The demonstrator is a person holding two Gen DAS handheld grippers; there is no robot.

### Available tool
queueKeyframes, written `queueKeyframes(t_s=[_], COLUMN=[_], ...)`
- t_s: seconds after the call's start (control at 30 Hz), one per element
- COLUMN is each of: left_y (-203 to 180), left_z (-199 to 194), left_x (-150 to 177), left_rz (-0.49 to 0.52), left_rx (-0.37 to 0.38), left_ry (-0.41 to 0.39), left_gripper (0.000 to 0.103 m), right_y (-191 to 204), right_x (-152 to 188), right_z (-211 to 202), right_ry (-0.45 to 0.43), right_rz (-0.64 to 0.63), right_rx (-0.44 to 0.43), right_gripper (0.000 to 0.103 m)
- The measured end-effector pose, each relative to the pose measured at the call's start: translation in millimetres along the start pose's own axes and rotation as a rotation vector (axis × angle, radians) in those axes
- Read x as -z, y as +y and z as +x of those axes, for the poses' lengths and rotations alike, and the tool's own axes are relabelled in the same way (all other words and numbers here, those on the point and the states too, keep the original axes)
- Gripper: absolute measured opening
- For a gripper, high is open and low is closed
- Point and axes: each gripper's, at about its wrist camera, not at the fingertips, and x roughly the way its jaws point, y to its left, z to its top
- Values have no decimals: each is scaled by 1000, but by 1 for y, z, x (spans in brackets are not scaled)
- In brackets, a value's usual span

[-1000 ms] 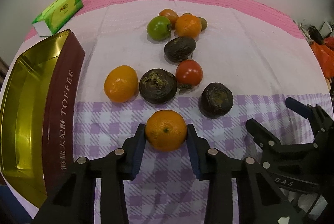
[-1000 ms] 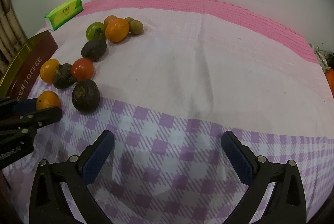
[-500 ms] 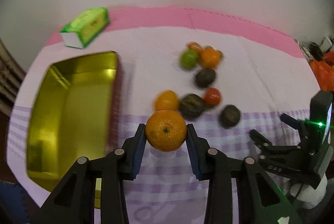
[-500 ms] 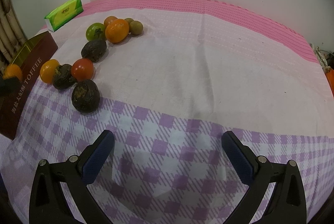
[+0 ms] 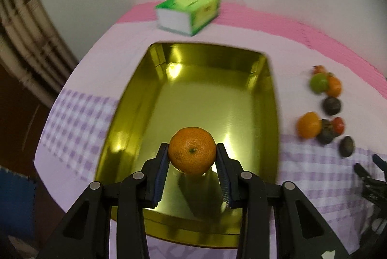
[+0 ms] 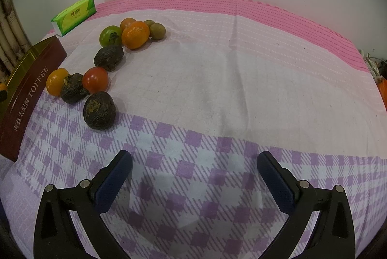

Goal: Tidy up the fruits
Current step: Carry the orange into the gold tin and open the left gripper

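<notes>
Carrying step going on: left gripper (image 5: pixel 192 156) pinching the round orange mandarin (image 5: pixel 192 154) over the near end of the gold-lined rectangular toffee tin (image 5: pixel 256 61), stem dimple facing the camera, no real long axis. Probably lowering and letting go next. Right gripper (image 6: pixel 194 176) hanging wide open, holding nothing.

The left gripper (image 5: pixel 192 163) is black angular plastic, with blue ribbed pads (image 5: pixel 161 174) lining its two fingers and round silver screws at the joints. The right gripper (image 6: pixel 194 180) matches: black arms, dark blue pads (image 6: pixel 113 183), silver screws.
</notes>
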Motion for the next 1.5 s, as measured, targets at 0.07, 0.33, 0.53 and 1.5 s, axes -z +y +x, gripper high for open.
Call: queueKeyframes(t_s=[0.07, 0.33, 0.53, 1.5], left_y=[11, 36, 36, 33], left_z=[6, 21, 27, 40], left_x=[4, 13, 19, 24], left_rz=[-16, -58, -47, -24], left_rx=[-11, -32, -34, -60], left_ry=[15, 51, 70, 114], left_gripper=[34, 34, 34, 37], right_y=[0, 0, -1, 51], right_x=[0, 2, 5, 2], right_z=[0, 0, -3, -8], right_ry=[1, -1, -1, -17], right_rz=[1, 6, 9, -159], right_rx=[-1, 2, 6, -9], right_gripper=[103, 103, 103, 100])
